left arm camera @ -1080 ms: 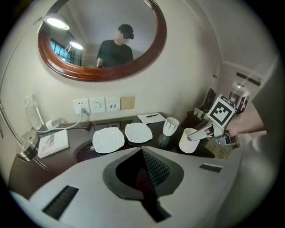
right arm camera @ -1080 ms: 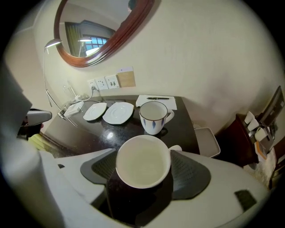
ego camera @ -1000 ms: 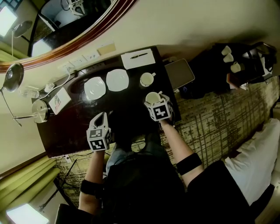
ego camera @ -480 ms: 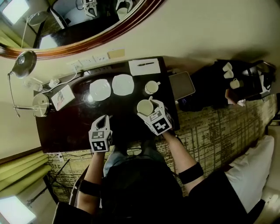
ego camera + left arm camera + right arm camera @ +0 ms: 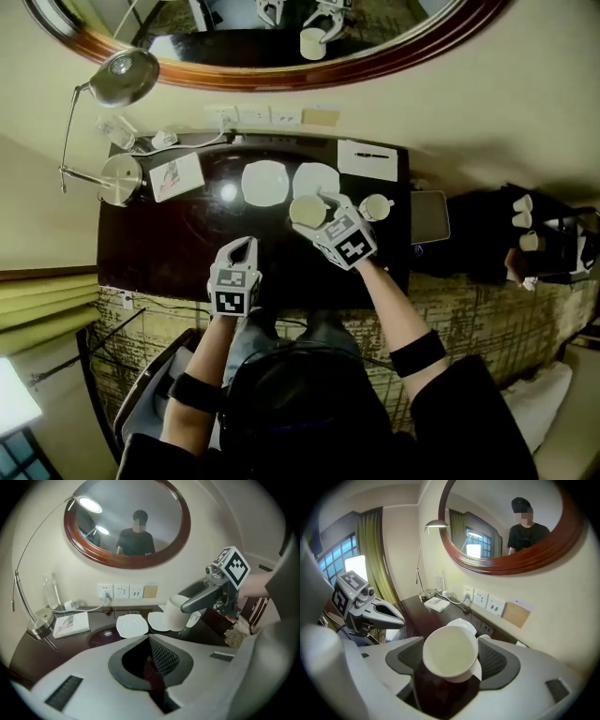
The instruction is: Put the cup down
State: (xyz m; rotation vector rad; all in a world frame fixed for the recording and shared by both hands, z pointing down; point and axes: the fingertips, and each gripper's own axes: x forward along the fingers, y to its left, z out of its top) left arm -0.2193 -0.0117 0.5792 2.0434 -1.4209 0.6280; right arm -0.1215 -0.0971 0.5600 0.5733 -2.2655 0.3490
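We see the right tool (image 5: pixel 319 215) clamped on the white cup (image 5: pixel 306 211). Its two jaws stand wide, one on each side of the cup's wall, with the meshed pads pressing against it. In the right gripper view the cup's open mouth faces the camera and fills the gap between the jaws; the inside is pale and empty. The cup is tipped slightly.

From above, the cup sits at the tip of the tool, over the dark counter (image 5: pixel 178 239), just in front of the right saucer (image 5: pixel 317 177) and beside the left saucer (image 5: pixel 264 183). In the left gripper view the cup appears to be off the counter, overlapping the near rim of the right saucer.

A second cup (image 5: pixel 376 207) stands on the counter just right of the held one, apart from the tool. Behind it lies a notepad (image 5: pixel 367 160) with a pen on it.

Our left tool (image 5: pixel 242 249) hovers near the counter's front edge, well apart from the cup, its jaws pressed together with nothing between them. At the counter's left end we see a lamp base (image 5: pixel 120 178) and a booklet (image 5: pixel 175 175).
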